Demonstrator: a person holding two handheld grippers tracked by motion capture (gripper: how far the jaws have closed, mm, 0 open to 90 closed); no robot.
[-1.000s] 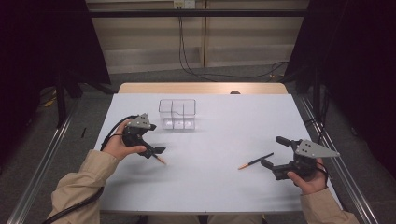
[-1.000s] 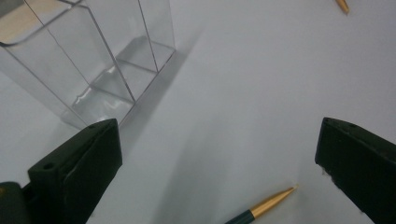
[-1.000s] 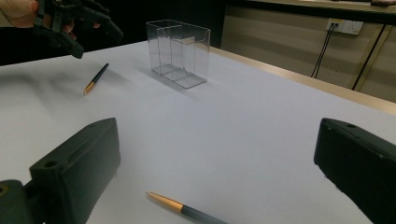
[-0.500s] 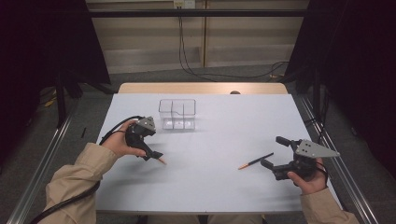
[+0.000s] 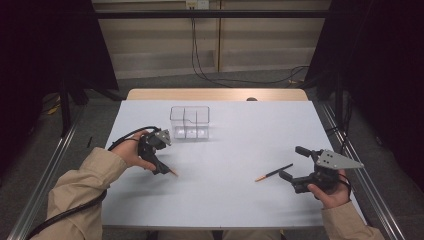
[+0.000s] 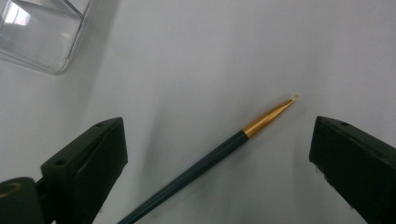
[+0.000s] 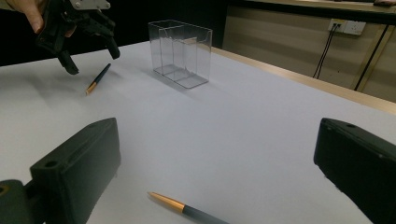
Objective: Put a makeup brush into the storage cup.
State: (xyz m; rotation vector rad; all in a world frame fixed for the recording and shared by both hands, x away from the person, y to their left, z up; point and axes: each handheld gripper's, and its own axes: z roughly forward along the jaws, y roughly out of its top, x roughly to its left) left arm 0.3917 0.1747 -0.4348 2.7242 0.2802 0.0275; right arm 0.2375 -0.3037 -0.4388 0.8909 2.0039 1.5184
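At lower left of the high view, the left gripper [image 5: 161, 167] straddles a pen [image 6: 219, 149] lying on the desk [image 5: 240, 200], jaws wide but just closing, nothing gripped, evidently to pinch it.

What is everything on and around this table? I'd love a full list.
Pens: two, dark with gold tips. One lies on the table between the jaws of the left gripper, not gripped; the other lies on the table just ahead of the right gripper.
Clear box: one, see-through plastic with dividers, empty, toward the far middle of the table.
Table: one, white top with a wooden strip at the far edge.
Cables: black, on the floor beyond the table.
Left gripper: black, jaws open and just closing a little around its pen.
Right gripper: black, jaws open.
Sleeves: two, tan.
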